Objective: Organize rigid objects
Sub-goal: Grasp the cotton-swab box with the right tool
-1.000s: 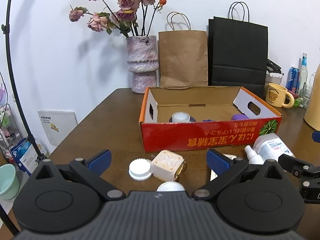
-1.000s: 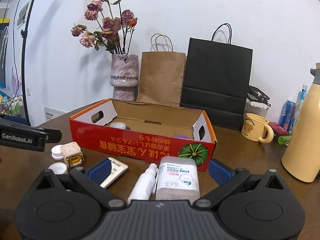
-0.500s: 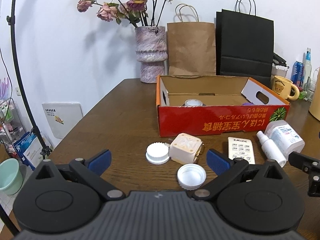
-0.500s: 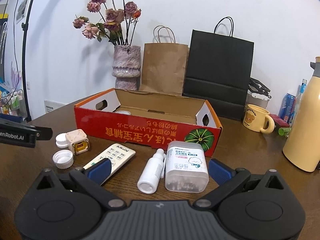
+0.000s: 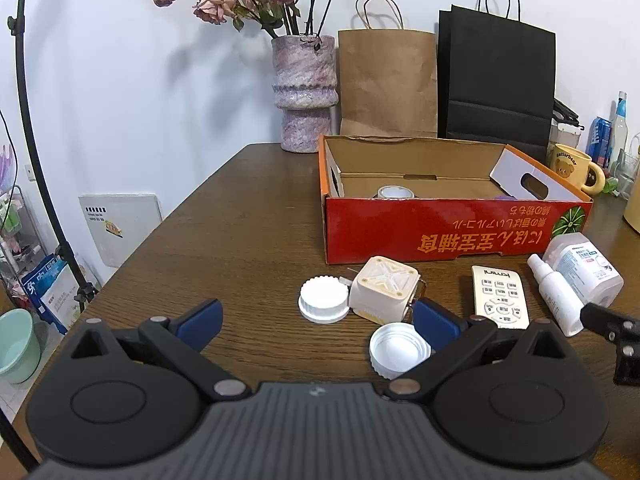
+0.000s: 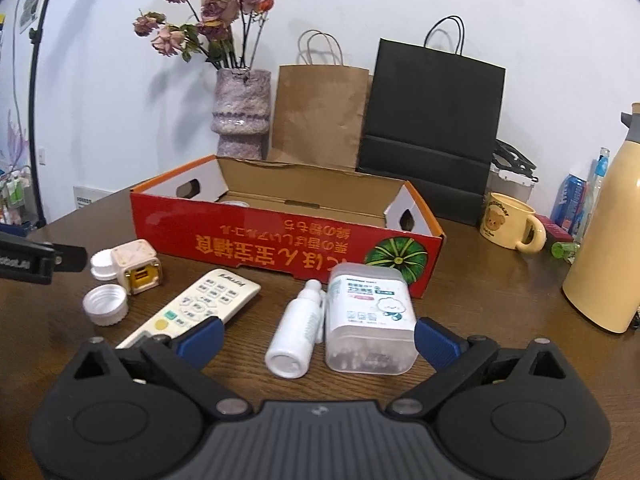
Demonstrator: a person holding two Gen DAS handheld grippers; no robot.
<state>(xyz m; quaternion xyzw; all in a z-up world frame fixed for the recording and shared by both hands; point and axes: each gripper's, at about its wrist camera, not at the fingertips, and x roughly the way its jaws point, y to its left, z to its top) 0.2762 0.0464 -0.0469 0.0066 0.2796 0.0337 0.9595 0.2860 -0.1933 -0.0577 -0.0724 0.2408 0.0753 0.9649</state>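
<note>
Before red box [image 5: 452,236], bottle [image 6: 298,334] (touching tub [image 6: 370,318]), bare table [image 5: 224,240] leftward

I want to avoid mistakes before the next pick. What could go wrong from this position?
The spray bottle lies against the cotton swab box, so the open right gripper might catch both. The left gripper is open near the upturned white cap and beige cube; either may get pushed.

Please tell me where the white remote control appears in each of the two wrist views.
Left wrist: the remote lies right of centre, past the right fingertip, in front of the red box.
Right wrist: the remote lies left of centre, its near end behind the left fingertip.
Shared landmark: the red box.
</note>
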